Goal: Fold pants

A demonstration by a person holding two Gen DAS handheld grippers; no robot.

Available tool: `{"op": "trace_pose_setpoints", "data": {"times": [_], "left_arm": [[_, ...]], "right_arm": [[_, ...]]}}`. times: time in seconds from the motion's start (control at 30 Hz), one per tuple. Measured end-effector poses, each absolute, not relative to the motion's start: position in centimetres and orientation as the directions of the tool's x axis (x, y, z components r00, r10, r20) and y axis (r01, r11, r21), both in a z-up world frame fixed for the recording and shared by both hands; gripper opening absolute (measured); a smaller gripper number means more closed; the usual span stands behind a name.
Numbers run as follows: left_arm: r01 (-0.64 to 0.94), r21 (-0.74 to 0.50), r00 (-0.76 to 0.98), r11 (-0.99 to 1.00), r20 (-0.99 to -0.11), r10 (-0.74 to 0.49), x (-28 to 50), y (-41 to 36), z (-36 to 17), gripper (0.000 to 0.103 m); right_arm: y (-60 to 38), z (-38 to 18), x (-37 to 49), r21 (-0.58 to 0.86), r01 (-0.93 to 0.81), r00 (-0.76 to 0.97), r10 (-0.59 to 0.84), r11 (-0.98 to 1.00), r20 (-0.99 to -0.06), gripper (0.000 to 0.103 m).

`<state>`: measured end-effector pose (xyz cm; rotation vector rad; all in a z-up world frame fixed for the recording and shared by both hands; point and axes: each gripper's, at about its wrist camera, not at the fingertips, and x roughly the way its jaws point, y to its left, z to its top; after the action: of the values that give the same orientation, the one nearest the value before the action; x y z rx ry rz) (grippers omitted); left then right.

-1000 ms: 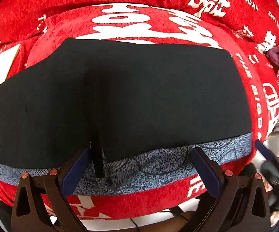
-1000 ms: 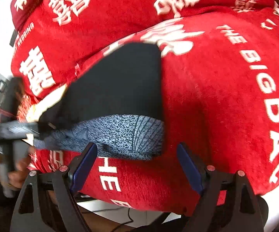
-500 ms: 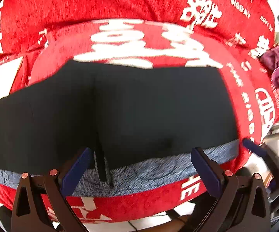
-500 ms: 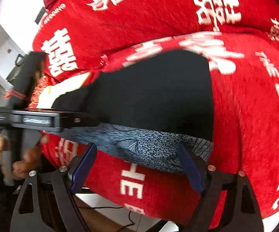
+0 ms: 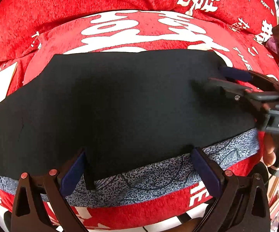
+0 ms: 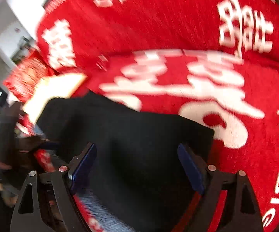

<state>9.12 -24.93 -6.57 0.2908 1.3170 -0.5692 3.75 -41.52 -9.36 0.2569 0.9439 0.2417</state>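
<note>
The black pants (image 5: 120, 104) lie spread flat on a red cushion cover (image 5: 81, 5) printed with large white characters. A grey-blue patterned waistband (image 5: 158, 176) runs along the near edge of the garment, closest to the left wrist camera.

The left gripper (image 5: 139, 166) hangs just above that waistband edge, jaws wide apart, with nothing clamped between its blue pads (image 5: 72, 172).

The right gripper (image 6: 137, 166) stands over the right-hand part of the pants (image 6: 139, 145), jaws likewise wide and holding nothing. Seen from the left wrist, it (image 5: 215, 75) enters from the right, fingertips near the far right corner of the cloth; contact with the fabric cannot be confirmed. A hand (image 5: 271, 148) grips its handle. The right wrist view is motion-blurred.
</note>
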Motion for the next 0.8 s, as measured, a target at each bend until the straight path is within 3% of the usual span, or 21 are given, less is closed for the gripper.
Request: {"op": "trace_pose_setpoints", "data": {"times": [0.13, 0.33, 0.5, 0.63, 0.8], "left_arm": [[0.541, -0.140, 0.142, 0.829, -0.957, -0.254, 8.6, -24.0, -5.2, 0.103], [0.509, -0.139, 0.094, 0.850, -0.972, -0.215, 9.2, -22.7, -7.3, 0.103], [0.510, -0.144, 0.134, 0.848, -0.960, -0.244, 8.6, -21.9, -5.7, 0.103], [0.475, -0.112, 0.204, 0.873, -0.951, -0.233, 9.0, -19.1, -4.7, 0.103], [0.354, -0.203, 0.134, 0.913, -0.955, -0.264, 10.7, -14.5, -6.8, 0.103]], "right_arm": [[-40.1, -9.4, 3.7, 0.239, -0.104, 0.580, 0.254, 0.965, -0.774, 0.091], [-38.4, -6.2, -3.0, 0.271, -0.127, 0.679, 0.282, 0.954, -0.677, 0.091], [-36.9, -10.7, -3.6, 0.157, -0.022, 0.592, 0.139, 0.987, -0.793, 0.091], [-35.6, -8.6, -3.7, 0.147, 0.003, 0.633, 0.113, 0.989, -0.766, 0.091], [-33.1, -8.3, -2.3, 0.113, 0.000, 0.649, 0.086, 0.994, -0.756, 0.091]]}}
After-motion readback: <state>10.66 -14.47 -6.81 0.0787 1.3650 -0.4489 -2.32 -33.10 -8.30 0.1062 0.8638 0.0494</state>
